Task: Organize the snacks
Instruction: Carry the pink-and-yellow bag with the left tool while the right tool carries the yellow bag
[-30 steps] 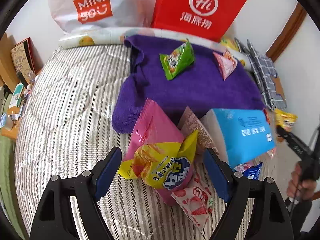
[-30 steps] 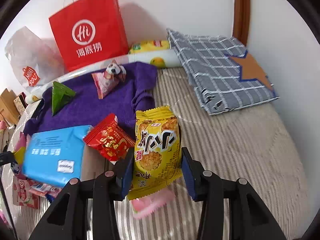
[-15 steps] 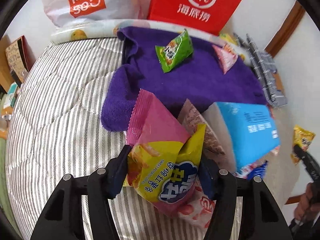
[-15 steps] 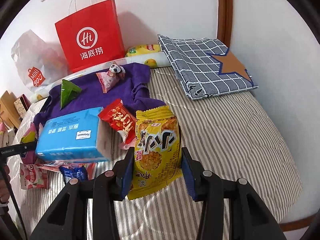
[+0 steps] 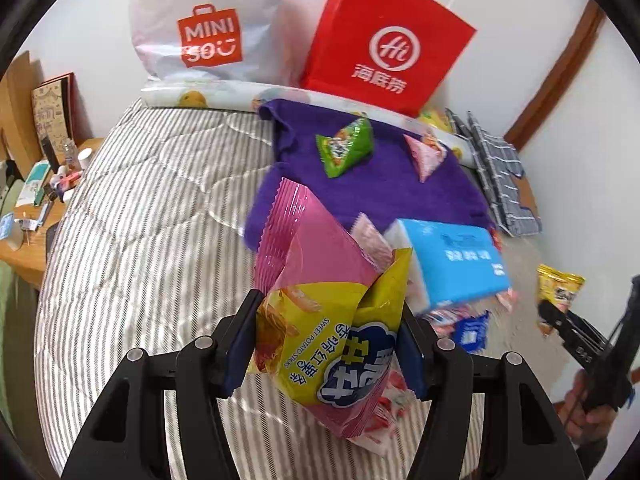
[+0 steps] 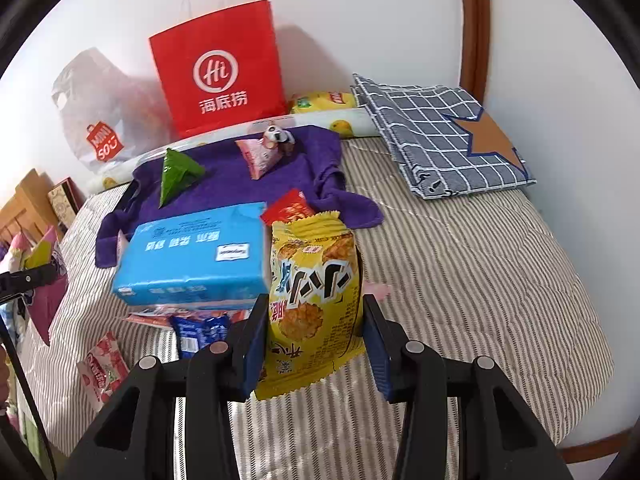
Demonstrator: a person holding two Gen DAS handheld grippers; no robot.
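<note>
My left gripper is shut on a pink and yellow sweet potato sticks bag and holds it above the striped bed. My right gripper is shut on a yellow cracker bag, also lifted; it shows at the right of the left wrist view. A purple towel carries a green snack packet and a pink packet. A blue tissue pack lies on other small snacks, with a red packet behind it.
A red paper bag and a white MINISO bag stand against the wall. A folded checked blanket lies at the bed's far right. A strawberry packet and a blue packet lie near the front. A cluttered wooden side table is left.
My left gripper closed on the sweet potato sticks bag and raised it off the bed. My right gripper pulled back and up with the yellow cracker bag.
</note>
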